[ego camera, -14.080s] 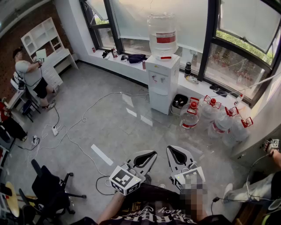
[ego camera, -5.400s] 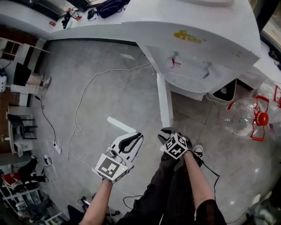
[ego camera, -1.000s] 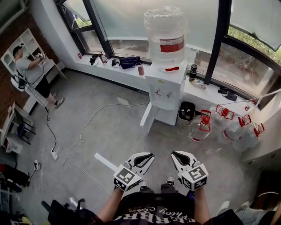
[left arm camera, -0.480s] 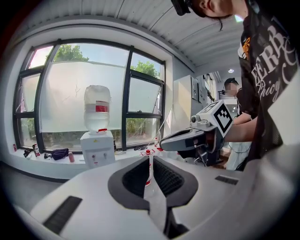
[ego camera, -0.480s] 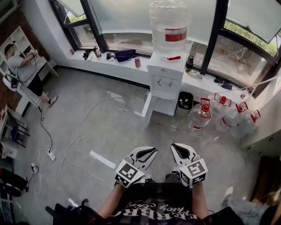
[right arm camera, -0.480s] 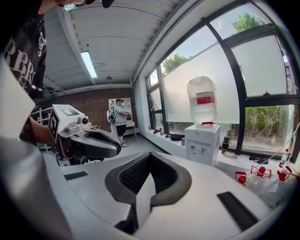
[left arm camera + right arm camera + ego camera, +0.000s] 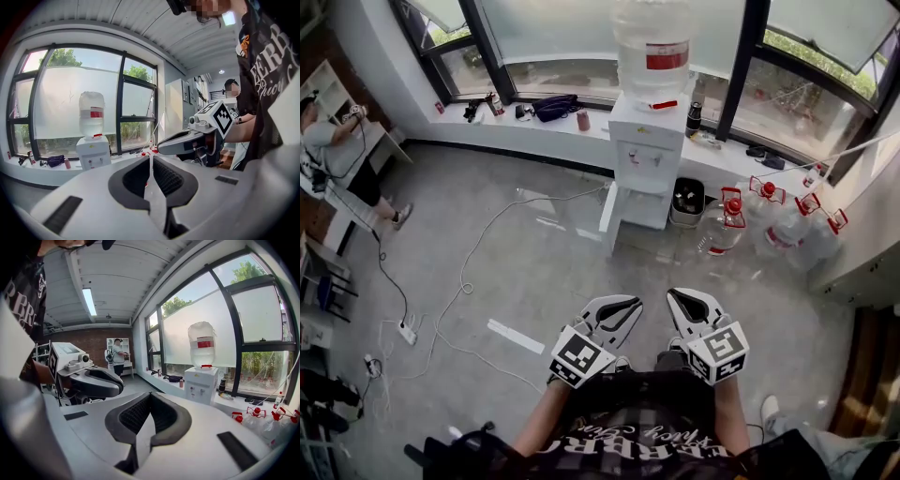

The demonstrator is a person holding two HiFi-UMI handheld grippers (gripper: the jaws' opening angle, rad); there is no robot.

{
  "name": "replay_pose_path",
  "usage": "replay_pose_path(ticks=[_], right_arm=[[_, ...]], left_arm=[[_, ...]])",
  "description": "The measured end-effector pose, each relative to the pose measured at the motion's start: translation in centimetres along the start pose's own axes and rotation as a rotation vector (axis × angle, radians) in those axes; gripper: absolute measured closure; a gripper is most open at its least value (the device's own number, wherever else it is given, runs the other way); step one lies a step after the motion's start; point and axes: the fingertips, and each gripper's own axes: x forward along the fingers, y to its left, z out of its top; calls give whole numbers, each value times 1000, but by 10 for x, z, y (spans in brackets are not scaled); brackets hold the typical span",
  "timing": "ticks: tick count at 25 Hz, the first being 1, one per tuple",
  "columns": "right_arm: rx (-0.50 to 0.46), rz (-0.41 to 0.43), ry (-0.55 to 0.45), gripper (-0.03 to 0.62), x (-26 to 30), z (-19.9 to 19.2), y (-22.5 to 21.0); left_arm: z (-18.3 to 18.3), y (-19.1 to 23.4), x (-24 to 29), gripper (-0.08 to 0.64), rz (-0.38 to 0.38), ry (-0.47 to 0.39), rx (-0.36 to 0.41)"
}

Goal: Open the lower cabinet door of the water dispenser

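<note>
The white water dispenser (image 7: 643,150) stands against the window ledge with a large bottle (image 7: 652,47) on top. Its lower cabinet door (image 7: 607,220) hangs swung out to the left, baring the cabinet front (image 7: 649,208). Both grippers are held low near the person's body, well short of the dispenser. My left gripper (image 7: 630,303) is shut with nothing in it, and my right gripper (image 7: 676,296) is shut and empty too. The dispenser (image 7: 93,153) sits far beyond the closed left gripper (image 7: 151,161) in the left gripper view. It (image 7: 200,385) lies likewise beyond the right gripper (image 7: 149,398) in the right gripper view.
Several water bottles with red caps (image 7: 769,220) stand right of the dispenser, beside a black bin (image 7: 684,201). Cables (image 7: 469,281) and a white strip (image 7: 516,336) lie on the grey floor at left. A person (image 7: 337,150) works at a desk far left.
The person has backed away from the dispenser, so it looks smaller and farther off. Both grippers moved back with the body. The cabinet door stays swung out.
</note>
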Motion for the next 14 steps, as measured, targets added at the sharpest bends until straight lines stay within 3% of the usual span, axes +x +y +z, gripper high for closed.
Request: replay_pose_path(ticks=[14], right_arm=[[-41, -12, 5, 577, -15, -7, 16]], left_arm=[[-1, -18, -14, 534, -7, -21, 21]])
